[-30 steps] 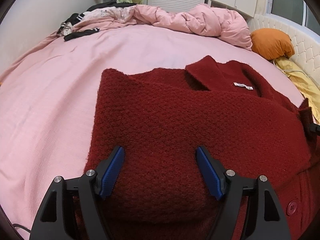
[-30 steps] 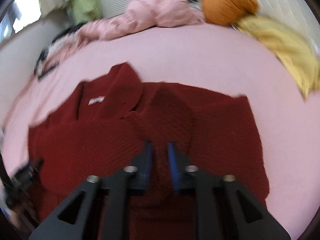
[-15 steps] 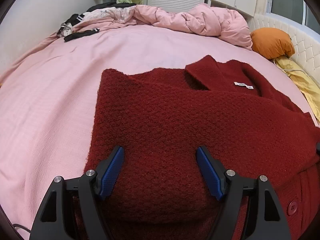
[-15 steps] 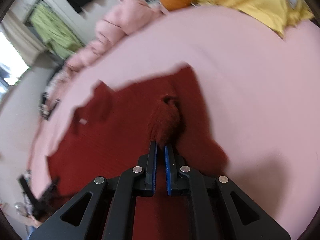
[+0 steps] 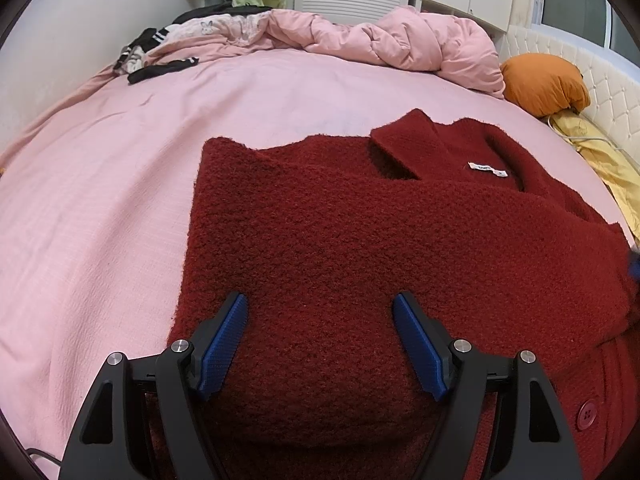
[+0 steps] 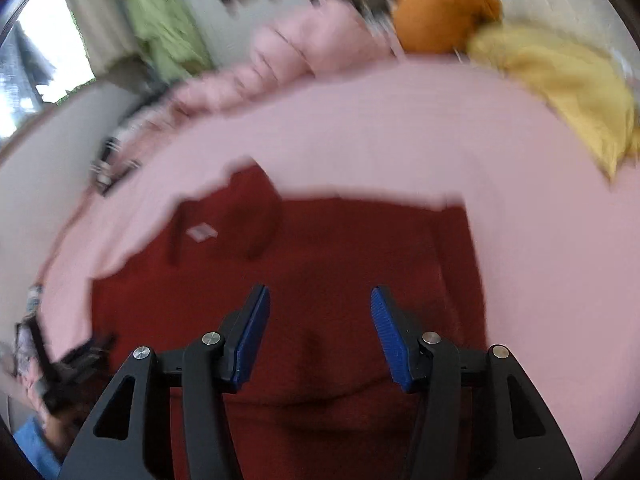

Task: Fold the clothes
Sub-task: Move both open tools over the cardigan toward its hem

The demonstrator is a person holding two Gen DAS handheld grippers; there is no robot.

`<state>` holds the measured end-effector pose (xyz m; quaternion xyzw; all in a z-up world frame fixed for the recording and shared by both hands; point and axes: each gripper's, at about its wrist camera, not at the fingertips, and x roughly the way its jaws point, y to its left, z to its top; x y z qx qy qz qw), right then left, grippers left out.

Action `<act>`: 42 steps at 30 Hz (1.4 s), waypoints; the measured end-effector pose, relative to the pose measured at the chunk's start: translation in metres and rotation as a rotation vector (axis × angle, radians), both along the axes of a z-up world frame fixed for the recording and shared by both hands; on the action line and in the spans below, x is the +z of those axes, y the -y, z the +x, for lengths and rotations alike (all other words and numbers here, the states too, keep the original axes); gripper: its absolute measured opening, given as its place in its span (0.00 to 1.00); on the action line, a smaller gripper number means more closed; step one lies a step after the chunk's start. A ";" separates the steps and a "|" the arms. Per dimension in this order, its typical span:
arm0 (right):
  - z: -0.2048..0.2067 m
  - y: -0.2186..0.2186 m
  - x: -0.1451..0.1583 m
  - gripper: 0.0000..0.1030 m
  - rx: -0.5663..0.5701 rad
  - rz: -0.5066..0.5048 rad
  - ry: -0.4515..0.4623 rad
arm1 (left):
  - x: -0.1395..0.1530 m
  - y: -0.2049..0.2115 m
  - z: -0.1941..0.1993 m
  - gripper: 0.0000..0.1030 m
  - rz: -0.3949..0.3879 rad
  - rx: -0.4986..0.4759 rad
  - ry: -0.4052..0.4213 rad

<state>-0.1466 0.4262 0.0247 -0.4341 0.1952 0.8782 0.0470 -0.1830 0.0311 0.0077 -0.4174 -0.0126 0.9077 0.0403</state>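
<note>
A dark red fuzzy coat (image 5: pixel 360 248) lies flat on the pink bed sheet (image 5: pixel 100 200), with both sleeves folded across its front and its collar and white label (image 5: pixel 487 169) at the far end. My left gripper (image 5: pixel 320 312) hovers open over the coat's near left part, with only the cloth below between its blue pads (image 5: pixel 224 340). In the blurred right wrist view the same coat (image 6: pixel 340 248) fills the middle. My right gripper (image 6: pixel 320 304) hangs above its right half; its jaws are opening and no cloth is pinched between them.
A crumpled pink duvet (image 5: pixel 392 40) and dark clothes (image 5: pixel 160 68) lie at the far side of the bed. An orange pillow (image 5: pixel 544 84) and yellow cloth (image 5: pixel 604 160) sit at the right by the white padded headboard (image 5: pixel 580 60). A person's hand (image 6: pixel 44 392) shows at the lower left.
My right gripper let go of the bunched red sleeve it had pinched, and its jaws have spread apart. The sleeve now lies flat across the coat. My left gripper has stayed still.
</note>
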 end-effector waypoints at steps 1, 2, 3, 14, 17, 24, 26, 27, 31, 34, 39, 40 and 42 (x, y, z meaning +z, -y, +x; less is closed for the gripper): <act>-0.003 -0.006 -0.013 0.34 -0.032 -0.012 0.040 | 0.000 0.000 0.000 0.74 -0.001 0.000 0.001; 0.001 -0.011 -0.012 0.26 -0.075 0.004 0.036 | 0.000 0.000 0.000 0.74 0.000 0.000 0.000; 0.005 -0.015 -0.007 0.18 -0.121 0.025 0.023 | 0.000 0.000 0.000 0.74 0.000 -0.001 0.000; 0.010 -0.019 -0.008 0.18 -0.099 0.187 0.031 | 0.012 0.005 0.004 0.70 0.041 0.014 -0.026; 0.027 -0.017 0.017 0.23 -0.257 0.328 -0.026 | 0.041 0.004 0.015 0.70 0.060 0.057 -0.144; -0.003 0.027 0.016 0.23 0.041 0.230 -0.066 | 0.011 -0.032 -0.020 0.72 -0.066 -0.041 0.001; -0.010 0.035 -0.001 0.23 0.083 0.223 -0.023 | -0.005 -0.028 -0.025 0.76 -0.058 -0.029 0.036; -0.012 0.036 -0.012 0.23 0.089 0.237 0.003 | -0.001 -0.028 -0.025 0.76 -0.057 -0.032 0.036; -0.006 0.042 -0.012 0.23 0.070 0.313 0.013 | 0.027 -0.032 -0.020 0.75 -0.057 -0.053 -0.024; -0.004 0.055 0.008 0.23 0.059 0.421 -0.081 | 0.035 -0.042 -0.020 0.76 -0.022 -0.076 -0.040; -0.020 0.044 -0.017 0.23 0.100 0.308 -0.004 | -0.008 -0.040 -0.030 0.83 -0.079 -0.065 0.048; -0.024 0.037 -0.026 0.23 0.096 0.283 0.016 | -0.005 -0.045 -0.032 0.83 -0.112 -0.064 0.061; -0.031 0.041 -0.023 0.23 0.117 0.325 0.028 | 0.008 -0.060 -0.035 0.82 -0.185 -0.070 0.082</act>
